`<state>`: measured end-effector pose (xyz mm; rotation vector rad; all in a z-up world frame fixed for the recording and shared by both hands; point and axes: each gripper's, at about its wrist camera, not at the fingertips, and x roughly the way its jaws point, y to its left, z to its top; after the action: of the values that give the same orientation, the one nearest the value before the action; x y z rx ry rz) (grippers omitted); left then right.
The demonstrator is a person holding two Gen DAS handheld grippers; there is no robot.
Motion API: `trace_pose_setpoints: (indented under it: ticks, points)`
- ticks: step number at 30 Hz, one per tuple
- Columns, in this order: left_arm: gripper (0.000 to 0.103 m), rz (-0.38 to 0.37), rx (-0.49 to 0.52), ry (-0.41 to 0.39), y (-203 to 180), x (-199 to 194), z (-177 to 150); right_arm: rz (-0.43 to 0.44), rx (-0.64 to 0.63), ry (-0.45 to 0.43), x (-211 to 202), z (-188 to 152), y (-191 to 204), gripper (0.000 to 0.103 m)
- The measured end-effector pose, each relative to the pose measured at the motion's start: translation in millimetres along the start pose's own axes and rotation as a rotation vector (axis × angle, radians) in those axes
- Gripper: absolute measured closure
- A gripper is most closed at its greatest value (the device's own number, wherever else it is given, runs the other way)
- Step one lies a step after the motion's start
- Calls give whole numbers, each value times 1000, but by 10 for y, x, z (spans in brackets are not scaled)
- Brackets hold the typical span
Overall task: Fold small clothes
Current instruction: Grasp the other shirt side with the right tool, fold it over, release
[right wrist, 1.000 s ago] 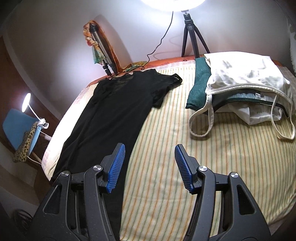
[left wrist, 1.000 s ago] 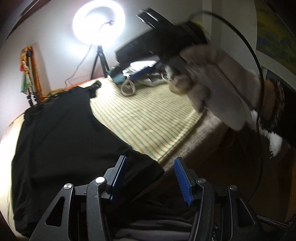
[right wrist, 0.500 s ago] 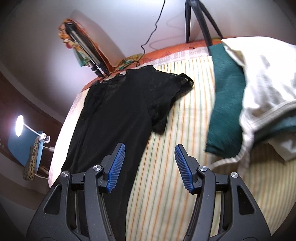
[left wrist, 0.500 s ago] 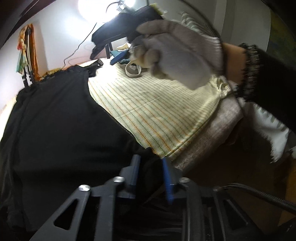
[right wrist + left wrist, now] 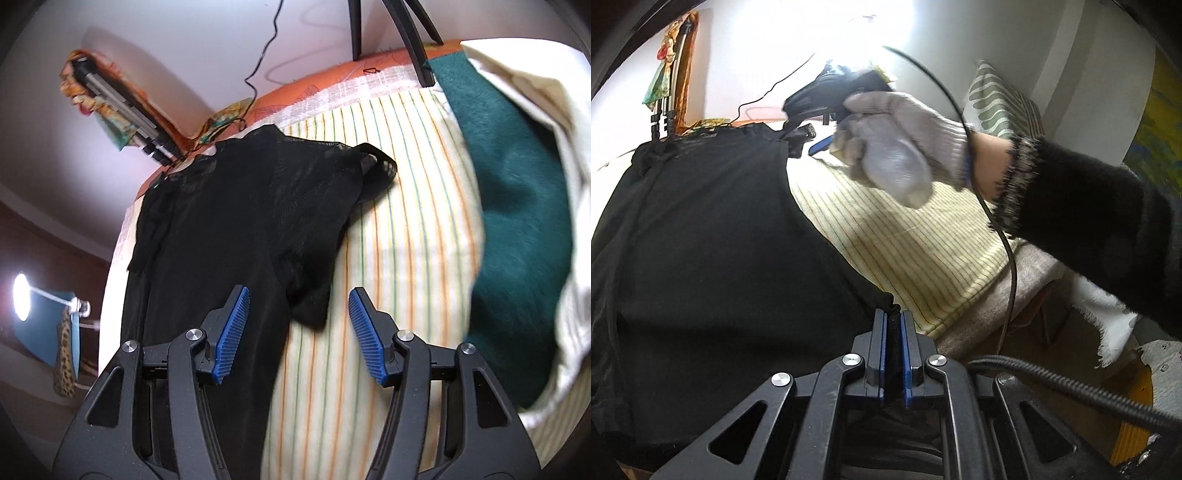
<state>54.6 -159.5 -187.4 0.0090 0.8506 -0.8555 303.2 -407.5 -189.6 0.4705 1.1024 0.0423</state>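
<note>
1. The bed point(image 5: 413, 206) fills most of both views, covered by a cream sheet with thin coloured stripes; an orange patterned edge shows at its far end.
2. The black short-sleeved top point(image 5: 713, 236) lies spread flat along the left part of the sheet, neckline toward the far end. In the right wrist view the same top point(image 5: 236, 206) shows one sleeve fanned out onto the stripes, its cuff curling up.
3. A pile of other clothes sits on the right of the bed: a dark green garment point(image 5: 517, 206) with a cream-white one point(image 5: 554, 122) draped over it.
4. The right hand point(image 5: 897, 144), in a pale knit glove with a black fuzzy sleeve behind it, holds its tool above the far sleeve of the top; a black cable loops past the wrist.
5. The right gripper point(image 5: 295, 325) hangs over the sleeve, jaws wide apart, the blue ribbed pads on either side of the sleeve's lower corner, holding nothing.
6. The left gripper point(image 5: 893, 328) sits at the near edge of the bed, its blue pads pressed together on the bunched hem corner of the top.
7. A folded tripod point(image 5: 125, 114) leans against the wall beyond the bed.
</note>
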Motion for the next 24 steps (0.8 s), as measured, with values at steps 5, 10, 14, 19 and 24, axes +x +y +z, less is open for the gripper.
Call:
trace_pose_setpoints:
  ticks: [5, 10, 14, 19, 24]
  points:
    - [100, -3, -14, -12, 9, -41, -4, -26, 48, -34, 102, 159, 16, 44]
    - [100, -7, -36, -22, 76, -50, -27, -60, 66, -49, 192, 236, 51, 49]
    - [100, -17, -52, -27, 100, -60, -37, -90, -4, -1, 339, 263, 172, 97]
    - [100, -25, -86, -59, 204, -177, -53, -117, -63, -36, 301, 322, 355, 98]
    - [100, -39, -162, -93, 404, -326, -87, -164, -167, -65, 207, 392, 755, 99]
